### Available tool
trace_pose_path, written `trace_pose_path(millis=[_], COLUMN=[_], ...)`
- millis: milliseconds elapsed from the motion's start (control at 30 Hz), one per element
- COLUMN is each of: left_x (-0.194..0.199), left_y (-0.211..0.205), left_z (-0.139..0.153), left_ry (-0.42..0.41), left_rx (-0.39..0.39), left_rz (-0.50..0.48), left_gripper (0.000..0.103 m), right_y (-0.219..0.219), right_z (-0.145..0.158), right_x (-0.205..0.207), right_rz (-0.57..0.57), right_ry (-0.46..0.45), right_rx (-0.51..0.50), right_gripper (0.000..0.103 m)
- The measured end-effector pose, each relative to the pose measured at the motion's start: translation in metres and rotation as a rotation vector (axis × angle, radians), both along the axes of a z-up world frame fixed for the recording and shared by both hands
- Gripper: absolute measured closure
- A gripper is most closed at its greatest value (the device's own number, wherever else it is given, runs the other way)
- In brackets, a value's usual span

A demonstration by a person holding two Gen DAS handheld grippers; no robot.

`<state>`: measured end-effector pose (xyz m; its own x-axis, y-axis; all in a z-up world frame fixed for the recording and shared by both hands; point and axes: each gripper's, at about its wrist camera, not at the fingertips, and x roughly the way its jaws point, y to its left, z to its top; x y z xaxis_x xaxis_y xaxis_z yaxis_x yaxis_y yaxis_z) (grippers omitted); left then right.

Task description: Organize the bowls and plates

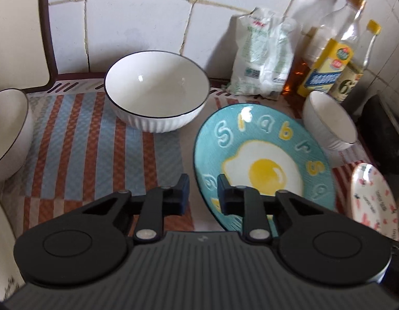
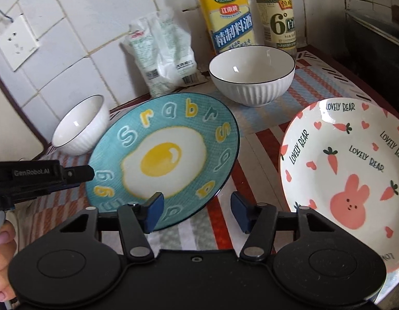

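A teal plate with a fried-egg picture [image 1: 264, 160] [image 2: 165, 155] is tilted, its left edge between the fingers of my left gripper [image 1: 203, 193] [image 2: 80, 174], which is shut on its rim. My right gripper [image 2: 196, 213] is open and empty, just in front of the teal plate's near edge. A white plate with a pink rabbit and carrots [image 2: 346, 165] [image 1: 375, 199] lies to the right. White ribbed bowls with dark rims stand around: a large one [image 1: 156, 95], one behind the plates [image 2: 251, 75] [image 1: 328, 121], one at the far left [image 1: 8, 134].
The dishes rest on a striped mat [image 1: 77, 139] on a counter against a white tiled wall. A white bag [image 2: 163, 54] and several bottles [image 2: 227, 15] stand at the back. A dark stove [image 2: 375, 56] is at the right. A wall socket [image 2: 17, 44] is at the left.
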<state>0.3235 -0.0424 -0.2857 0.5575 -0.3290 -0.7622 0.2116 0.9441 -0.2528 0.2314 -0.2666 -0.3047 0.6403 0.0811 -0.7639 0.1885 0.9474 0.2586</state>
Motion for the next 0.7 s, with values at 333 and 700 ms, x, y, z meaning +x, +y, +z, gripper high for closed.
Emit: trace_pose_path(millis=[333,700], left_x=[0.021,0.006], left_y=[-0.005,-0.015], left_z=[-0.024,-0.027], left_ry=[0.023,-0.077], left_rx=[-0.049,-0.015], left_rz=[0.007,0.007], left_gripper=[0.081,0.084], right_y=[-0.003,-0.01], right_z=[-0.012,-0.014], right_x=[0.011,0.018], right_rz=[-0.064,-0.035], right_ry=[-0.068,-0.089], right_rx=[-0.109,-0.108], right_gripper=[0.062,0.075])
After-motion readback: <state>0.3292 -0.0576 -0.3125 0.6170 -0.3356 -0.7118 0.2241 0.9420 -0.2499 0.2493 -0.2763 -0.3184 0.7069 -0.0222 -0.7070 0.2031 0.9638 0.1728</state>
